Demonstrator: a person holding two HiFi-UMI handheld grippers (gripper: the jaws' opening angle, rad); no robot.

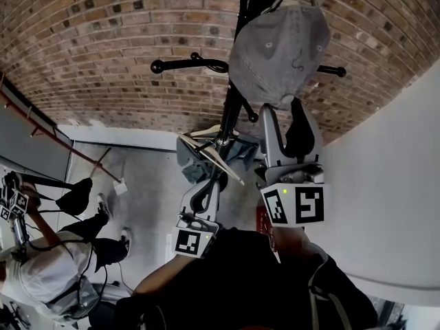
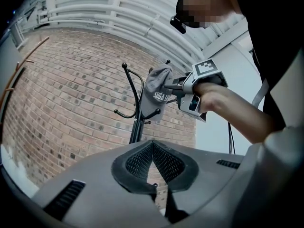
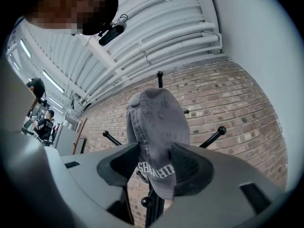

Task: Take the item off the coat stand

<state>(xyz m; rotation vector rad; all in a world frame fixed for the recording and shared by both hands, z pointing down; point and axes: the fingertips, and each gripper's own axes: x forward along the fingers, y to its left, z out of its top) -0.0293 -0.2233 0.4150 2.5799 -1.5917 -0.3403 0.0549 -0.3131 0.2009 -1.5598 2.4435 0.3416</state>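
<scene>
A grey cap (image 1: 278,47) with white lettering hangs near the top of the black coat stand (image 1: 230,115), among its ball-tipped pegs. My right gripper (image 1: 285,121) is raised to the cap's lower edge. In the right gripper view the cap (image 3: 159,127) hangs with its brim between the wide-apart pads of that gripper (image 3: 156,165), which is open. My left gripper (image 1: 214,177) is lower, beside the stand's pole. Its pads meet at the tip with nothing between them (image 2: 152,148). The left gripper view shows the cap (image 2: 156,87) and the right gripper (image 2: 172,86) reaching it.
A brick wall (image 1: 103,47) stands behind the stand, and a white wall (image 1: 385,184) lies close on the right. Another person (image 1: 48,273) is at the lower left. A grey object (image 1: 192,153) sits by the stand's foot.
</scene>
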